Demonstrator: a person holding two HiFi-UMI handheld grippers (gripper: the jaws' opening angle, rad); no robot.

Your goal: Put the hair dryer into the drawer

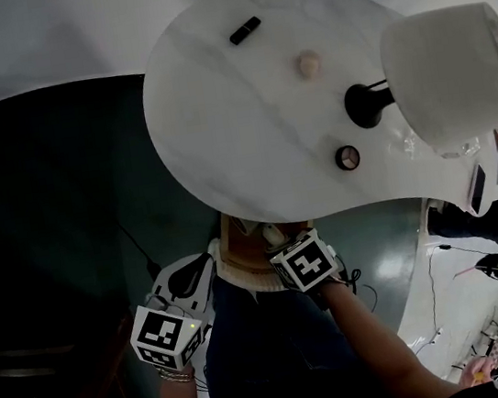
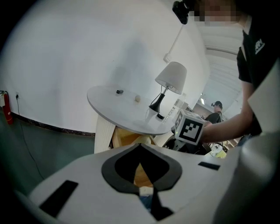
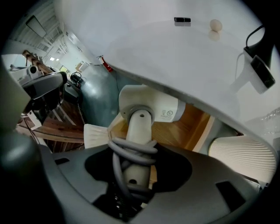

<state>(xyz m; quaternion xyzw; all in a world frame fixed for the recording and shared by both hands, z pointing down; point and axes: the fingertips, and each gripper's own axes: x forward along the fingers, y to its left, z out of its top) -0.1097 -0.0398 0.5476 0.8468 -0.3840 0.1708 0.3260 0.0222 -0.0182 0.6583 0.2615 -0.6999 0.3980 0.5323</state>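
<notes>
A cream hair dryer [image 3: 146,109] with a grey cord wound round its handle hangs head-down between the jaws of my right gripper [image 3: 135,175], which is shut on the handle. Its head sits at the mouth of the open wooden drawer [image 3: 188,127] under the white table top [image 3: 188,57]. Whether it touches the drawer floor I cannot tell. In the head view, the right gripper [image 1: 278,240] points down at the drawer [image 1: 232,242] below the table's near edge. My left gripper [image 2: 140,146] is to the left of the drawer [image 2: 127,138], its jaws together and empty.
On the table [image 1: 246,120] stand a lamp [image 1: 452,70], a small black bar [image 1: 245,30], a pale round knob [image 1: 309,65] and a dark round cup [image 1: 348,157]. A ribbed cream table base [image 3: 240,153] flanks the drawer. Cables lie on the floor at right.
</notes>
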